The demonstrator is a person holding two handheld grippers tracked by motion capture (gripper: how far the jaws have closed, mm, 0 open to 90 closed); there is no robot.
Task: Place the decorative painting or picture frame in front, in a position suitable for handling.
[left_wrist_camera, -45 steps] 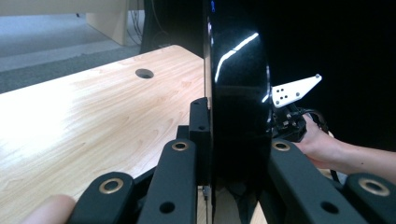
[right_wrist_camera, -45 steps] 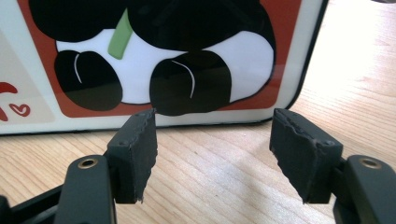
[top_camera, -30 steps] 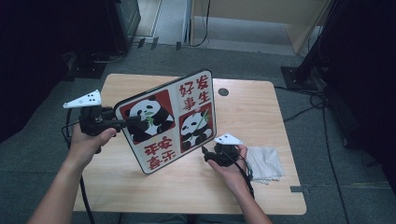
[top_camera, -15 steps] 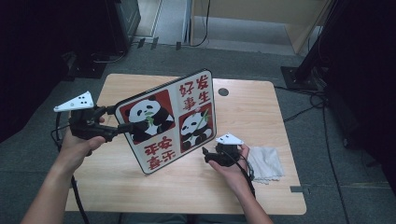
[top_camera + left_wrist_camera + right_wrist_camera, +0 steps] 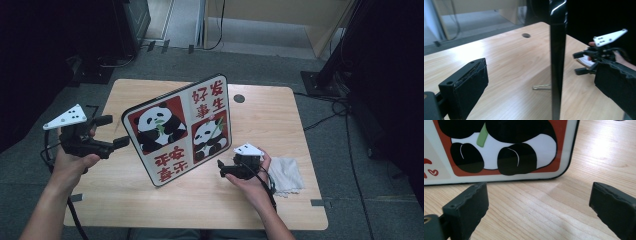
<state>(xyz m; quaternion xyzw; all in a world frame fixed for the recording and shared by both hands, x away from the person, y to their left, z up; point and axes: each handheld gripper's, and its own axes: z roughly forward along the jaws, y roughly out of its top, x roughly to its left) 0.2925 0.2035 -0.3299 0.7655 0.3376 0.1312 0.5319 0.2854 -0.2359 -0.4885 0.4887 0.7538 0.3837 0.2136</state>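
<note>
High view: a panda board (image 5: pixel 181 129) stands upright on the tabletop (image 5: pixel 280 115), propped near the middle with its printed face toward the person and its long axis running from near left to far right. The left gripper (image 5: pixel 112 131) sits just off the board's left edge, and its jaws have just been opening; they now stand spread wide, free of the board. In the left gripper view the board's dark edge (image 5: pixel 556 60) rises between the two pads without touching either, and a thin wire stand (image 5: pixel 541 87) shows at its foot. The right gripper (image 5: pixel 221 167) rests low on the tabletop just in front of the board's lower right corner, nearer to it than the left one is; its jaws too have just been opening and hold nothing. In the right gripper view the board's bottom edge (image 5: pixel 499 178) lies ahead of the pads, apart from them, with bare wood between. A grey cloth (image 5: pixel 287 175) lies beside the right hand. The board appears to stand on its own, released by both.
</note>
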